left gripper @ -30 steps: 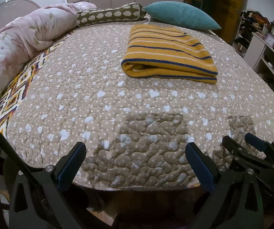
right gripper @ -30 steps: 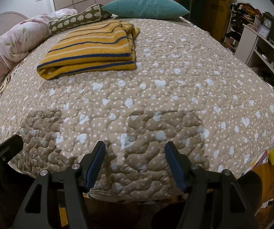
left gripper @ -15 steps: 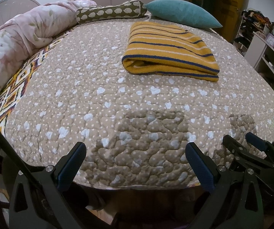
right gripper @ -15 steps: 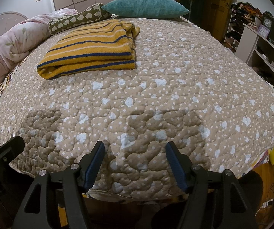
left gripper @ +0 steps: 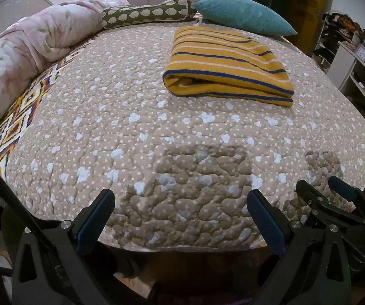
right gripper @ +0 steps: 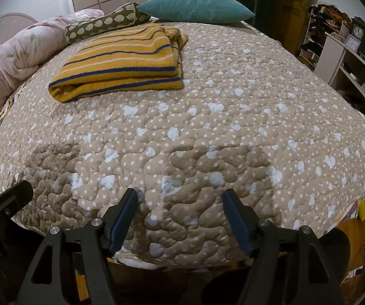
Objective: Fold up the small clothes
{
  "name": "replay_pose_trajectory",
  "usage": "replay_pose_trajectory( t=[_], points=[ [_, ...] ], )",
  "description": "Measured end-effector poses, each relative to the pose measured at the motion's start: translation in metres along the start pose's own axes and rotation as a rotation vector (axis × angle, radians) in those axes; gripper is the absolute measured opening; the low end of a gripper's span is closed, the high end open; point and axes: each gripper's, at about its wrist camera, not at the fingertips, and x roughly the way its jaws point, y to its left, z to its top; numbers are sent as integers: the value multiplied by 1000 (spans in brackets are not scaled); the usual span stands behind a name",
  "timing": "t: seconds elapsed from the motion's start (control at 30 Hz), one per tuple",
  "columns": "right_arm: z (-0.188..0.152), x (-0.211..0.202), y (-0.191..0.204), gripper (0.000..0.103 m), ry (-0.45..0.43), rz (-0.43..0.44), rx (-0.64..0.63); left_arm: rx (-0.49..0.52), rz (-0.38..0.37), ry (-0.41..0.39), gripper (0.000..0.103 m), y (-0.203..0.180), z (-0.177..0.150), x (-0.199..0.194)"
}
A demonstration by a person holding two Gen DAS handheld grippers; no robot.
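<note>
I see my left gripper (left gripper: pixel 181 218) and right gripper (right gripper: pixel 180 218) both gaping, holding nothing, over the puffy quilt (left gripper: pixel 157 132) near the folded, fuzzy striped cloth (left gripper: pixel 229 63).

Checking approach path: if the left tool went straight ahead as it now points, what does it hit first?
Probably the beige quilted bedspread with white hearts: the open left tool sits at the bed's near edge. The folded mustard striped knit garment lies farther on, right of centre. Depth is unclear, so it might pass just above the quilt.
</note>
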Motion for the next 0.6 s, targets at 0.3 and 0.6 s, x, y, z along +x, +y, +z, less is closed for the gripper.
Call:
replay_pose_trajectory(
  t=[0.3,0.6],
  points=[
    [-1,0,0,75,0,0,0,0,1,0,103,1,1,0],
    [-1,0,1,76,0,1,0,0,1,8,103,2,1,2]
  ],
)
